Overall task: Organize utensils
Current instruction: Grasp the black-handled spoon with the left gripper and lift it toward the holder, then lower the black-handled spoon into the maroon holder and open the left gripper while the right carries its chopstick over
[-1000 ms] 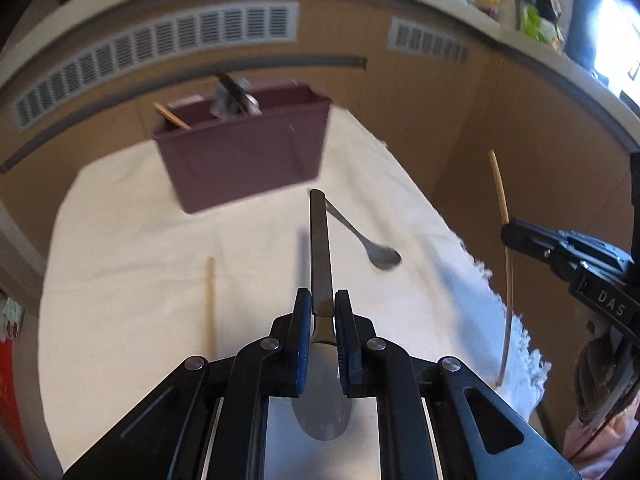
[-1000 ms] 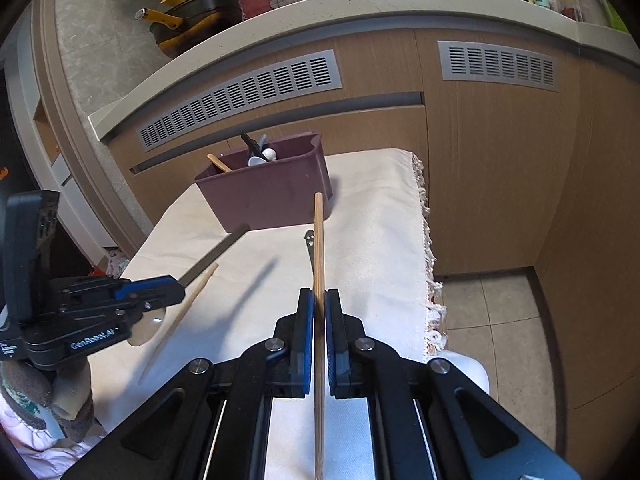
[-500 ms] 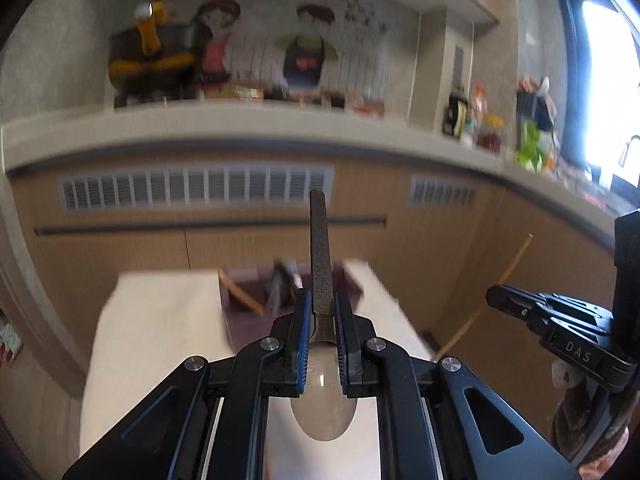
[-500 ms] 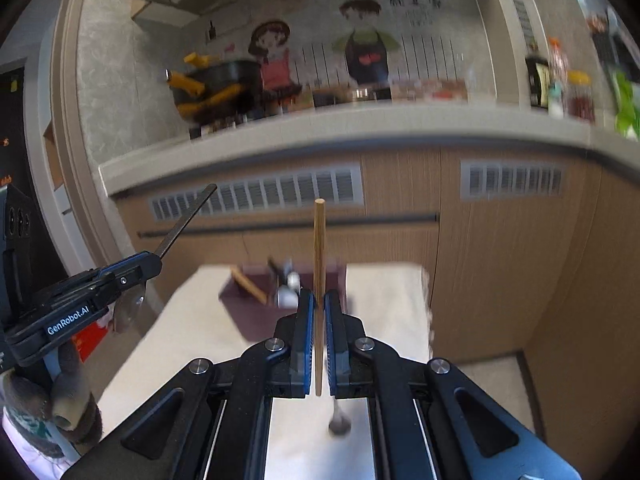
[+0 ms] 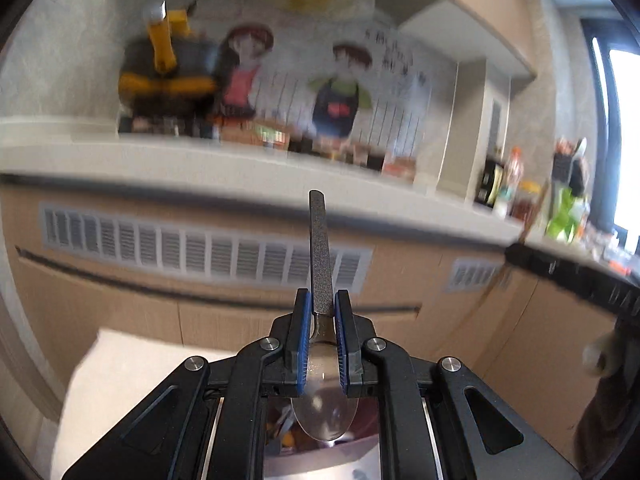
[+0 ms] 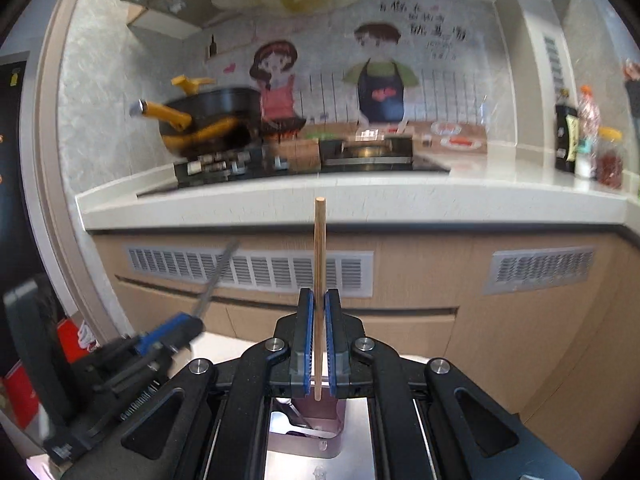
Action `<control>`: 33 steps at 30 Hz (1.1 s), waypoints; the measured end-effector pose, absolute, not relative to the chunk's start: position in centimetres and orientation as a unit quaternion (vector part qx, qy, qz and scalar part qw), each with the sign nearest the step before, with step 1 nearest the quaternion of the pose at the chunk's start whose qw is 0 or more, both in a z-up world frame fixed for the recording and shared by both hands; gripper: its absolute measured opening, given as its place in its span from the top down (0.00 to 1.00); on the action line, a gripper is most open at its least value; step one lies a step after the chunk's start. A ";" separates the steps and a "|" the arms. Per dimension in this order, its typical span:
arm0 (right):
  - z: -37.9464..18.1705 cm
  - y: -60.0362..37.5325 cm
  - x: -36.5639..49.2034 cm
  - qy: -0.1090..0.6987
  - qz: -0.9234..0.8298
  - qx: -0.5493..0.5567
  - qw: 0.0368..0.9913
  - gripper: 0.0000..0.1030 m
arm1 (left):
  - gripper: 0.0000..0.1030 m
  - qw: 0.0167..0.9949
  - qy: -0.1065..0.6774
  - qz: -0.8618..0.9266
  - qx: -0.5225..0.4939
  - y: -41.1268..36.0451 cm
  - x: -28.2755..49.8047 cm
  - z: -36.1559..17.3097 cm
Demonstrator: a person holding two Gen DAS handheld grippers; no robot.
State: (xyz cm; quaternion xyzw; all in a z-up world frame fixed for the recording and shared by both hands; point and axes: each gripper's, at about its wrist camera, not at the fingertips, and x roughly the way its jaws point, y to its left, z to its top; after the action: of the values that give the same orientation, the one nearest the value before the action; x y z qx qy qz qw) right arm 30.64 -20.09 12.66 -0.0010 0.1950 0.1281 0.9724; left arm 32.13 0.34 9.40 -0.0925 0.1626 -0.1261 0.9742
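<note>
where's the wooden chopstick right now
In the right wrist view the wooden chopstick stands upright at centre, clamped in the right hand-held gripper, its tip against the counter edge.

Open air is being seen ahead of both grippers, up to the cabinet front [image 6: 400, 280] and the white worktop edge [image 6: 360, 204] above it. The way ahead of the left gripper [image 5: 322, 320] is being taken up by the spoon [image 5: 320, 264] handle sticking out; ahead of the right gripper [image 6: 316, 320], by the chopstick [image 6: 319, 272]. Sideways room is being narrowed by each gripper beside the other. Directly below, the maroon bin [image 6: 320, 408] is being glimpsed between the fingers.
</note>
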 end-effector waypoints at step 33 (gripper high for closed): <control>2.2 -16.7 35.6 0.302 0.133 -0.038 0.943 0.95 | 0.86 0.927 0.338 -0.134 -0.089 1.6 35.1 -2.5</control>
State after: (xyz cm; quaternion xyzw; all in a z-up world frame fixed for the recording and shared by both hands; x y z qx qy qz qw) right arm 35.56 -16.72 2.16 -0.0382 0.3020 0.1331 0.9432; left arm 35.06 1.57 -2.54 -0.0894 0.3377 -0.1335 0.9274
